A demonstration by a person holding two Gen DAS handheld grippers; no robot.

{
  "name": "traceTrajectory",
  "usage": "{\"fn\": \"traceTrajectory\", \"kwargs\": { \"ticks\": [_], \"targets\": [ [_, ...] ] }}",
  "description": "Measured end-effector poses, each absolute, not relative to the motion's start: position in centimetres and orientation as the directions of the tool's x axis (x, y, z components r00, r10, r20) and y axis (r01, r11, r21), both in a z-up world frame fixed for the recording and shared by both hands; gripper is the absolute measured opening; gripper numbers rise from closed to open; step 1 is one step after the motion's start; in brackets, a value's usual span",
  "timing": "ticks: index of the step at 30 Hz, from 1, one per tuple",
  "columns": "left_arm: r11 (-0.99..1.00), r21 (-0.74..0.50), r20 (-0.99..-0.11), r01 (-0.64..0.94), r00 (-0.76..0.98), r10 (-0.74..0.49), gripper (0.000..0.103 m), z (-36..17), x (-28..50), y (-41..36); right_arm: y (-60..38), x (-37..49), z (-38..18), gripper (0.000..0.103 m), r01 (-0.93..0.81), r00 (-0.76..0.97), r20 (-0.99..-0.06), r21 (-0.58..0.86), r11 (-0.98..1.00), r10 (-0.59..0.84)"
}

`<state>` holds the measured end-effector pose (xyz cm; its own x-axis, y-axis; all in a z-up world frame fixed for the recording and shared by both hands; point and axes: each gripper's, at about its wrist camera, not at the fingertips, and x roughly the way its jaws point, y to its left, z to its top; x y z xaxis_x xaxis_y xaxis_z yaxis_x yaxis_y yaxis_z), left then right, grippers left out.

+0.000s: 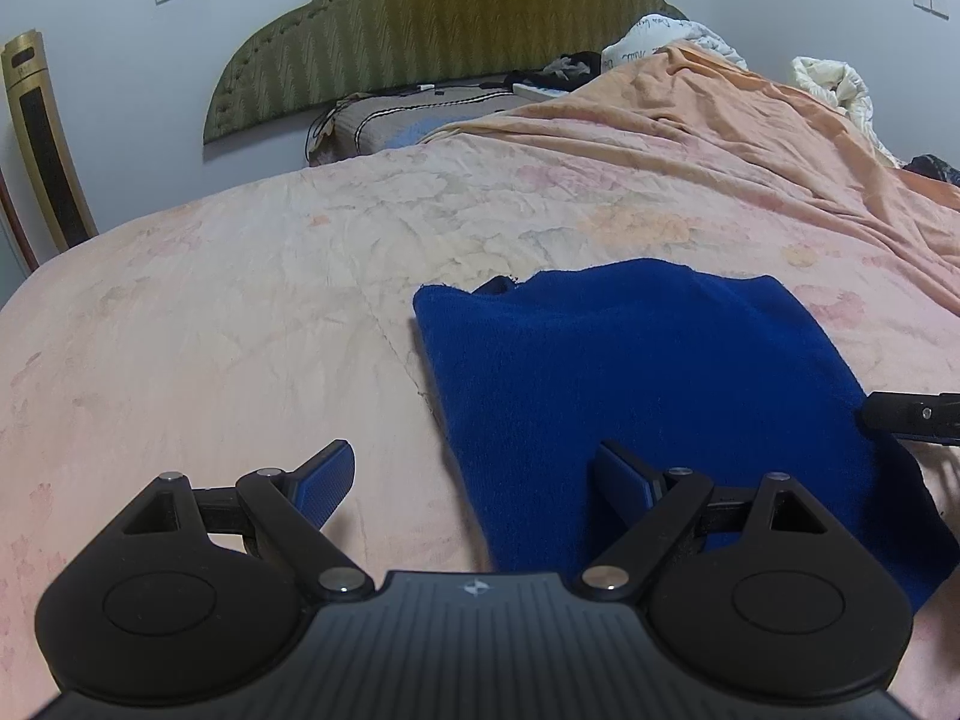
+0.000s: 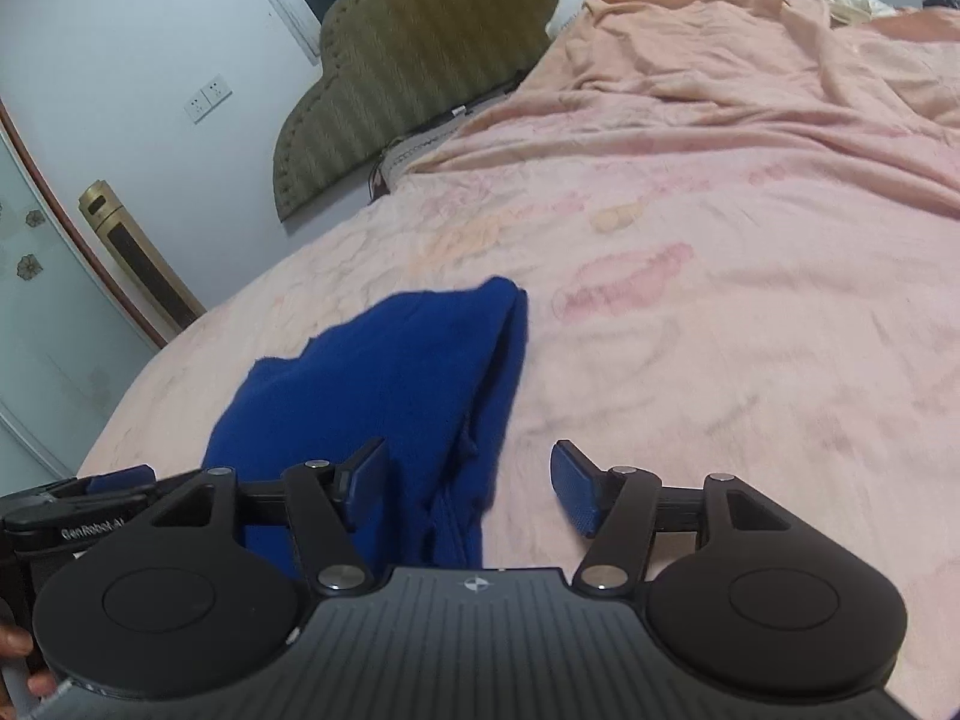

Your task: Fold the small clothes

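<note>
Blue garment [image 1: 648, 384] lying folded on the pink bedspread [image 1: 240, 324], well short of the green headboard [image 1: 432, 30]. Folded edge of the garment running down its right side in the right wrist view, layers stacked there.

Left gripper [image 1: 474, 480] spread wide, nothing between the pads. One blue pad [image 1: 624, 483] over the garment's near left corner, the other [image 1: 327, 480] off the garment, over bare bedspread. Touching the cloth or hovering: cannot tell.

Right gripper [image 2: 468, 480] parted too, gap moderate, nothing clamped. Straddling the garment's near right edge: left pad [image 2: 366, 474] over the blue cloth, right pad [image 2: 573, 489] over the bedspread beside the garment.

Beside the garment's right edge in the left wrist view, tip of the other tool poking in. Beyond the garment, rumpled orange-pink cover [image 1: 750, 138] heaped toward the headboard. Left of the headboard, gold tower unit [image 1: 42, 138] against the wall.
</note>
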<state>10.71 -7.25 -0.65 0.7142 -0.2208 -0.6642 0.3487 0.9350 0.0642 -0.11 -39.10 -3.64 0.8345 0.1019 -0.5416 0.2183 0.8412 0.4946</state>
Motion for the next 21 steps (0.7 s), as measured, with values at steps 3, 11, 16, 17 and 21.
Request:
{"fn": "traceTrajectory", "kwargs": {
  "ticks": [3,11,16,17,21],
  "targets": [
    [0.935,0.053,-0.667,0.351,0.709,-0.229,0.088,-0.8,11.0,-6.9,-39.9,-0.1,-4.4,0.067,0.214,0.831,-0.539,0.535,0.817,0.136],
    [0.886,-0.288,-0.671,0.363,0.583,-0.458,0.088,-2.6,15.0,-3.6,-42.8,3.0,-5.9,0.074,0.097,0.808,-0.495,0.649,0.755,0.321],
    [0.791,-0.512,-0.617,0.334,0.497,-0.61,0.093,-4.6,18.4,-2.8,-43.6,7.3,-6.7,0.075,-0.025,0.752,-0.446,0.716,0.698,0.485],
    [0.776,-0.533,-0.603,0.338,0.491,-0.629,0.093,-4.7,18.9,-2.9,-43.6,8.1,-6.8,0.074,-0.047,0.742,-0.432,0.73,0.682,0.513],
    [0.71,-0.608,-0.566,0.356,0.433,-0.702,0.092,-5.3,21.3,-4.2,-43.2,11.7,-6.9,0.072,-0.13,0.695,-0.394,0.754,0.644,0.601]
  ]
}}
